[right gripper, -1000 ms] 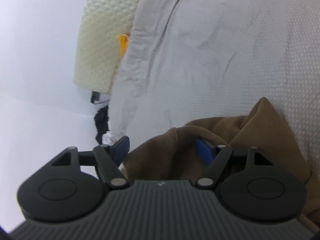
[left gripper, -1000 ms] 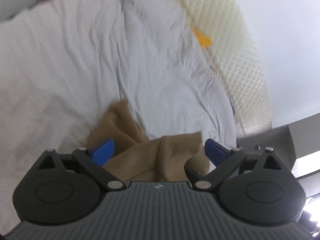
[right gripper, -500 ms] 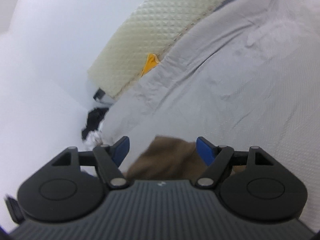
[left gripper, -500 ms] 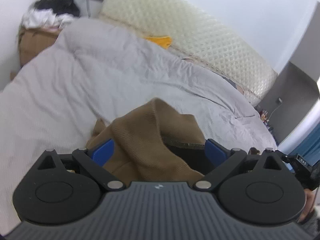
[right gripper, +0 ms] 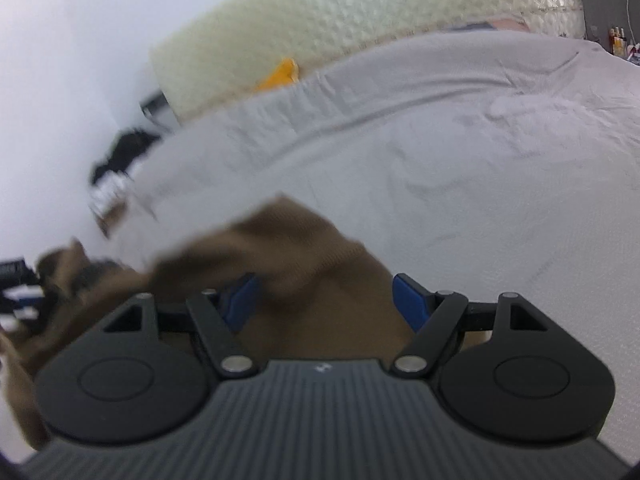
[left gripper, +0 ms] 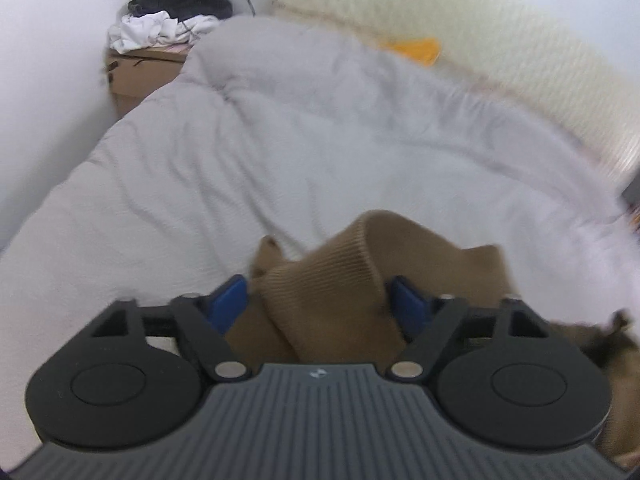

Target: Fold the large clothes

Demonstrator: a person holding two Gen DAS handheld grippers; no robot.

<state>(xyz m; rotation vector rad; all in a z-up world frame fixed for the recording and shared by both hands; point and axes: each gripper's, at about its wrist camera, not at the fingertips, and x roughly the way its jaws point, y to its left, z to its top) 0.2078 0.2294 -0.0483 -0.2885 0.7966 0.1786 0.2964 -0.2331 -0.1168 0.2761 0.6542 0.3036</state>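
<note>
Above the bed, with its pale grey duvet, both grippers carry one brown knitted garment, which hangs bunched and is not yet spread flat. My judgement is that the folding has hardly begun: no neat fold is visible, the cloth is crumpled between the tools, and it must first be laid out on the duvet before any fold can be made.

The left gripper has just been closing its jaws, and a thick ribbed band of the garment fills the space between the two blue pads, so it seems to pinch this band. The right gripper stands rather wide, with brown cloth lying between its pads. The picture is blurred there, so I cannot tell if the pads really press the cloth or only surround it.

The left wrist view shows the ribbed texture of the band clearly, and also a cardboard box with a pile of black and white clothes in the far corner. The right wrist view shows these only as a smear, but it shows the garment stretching away to the left side and more of the quilted headboard. An orange thing beside the headboard appears in both views.
</note>
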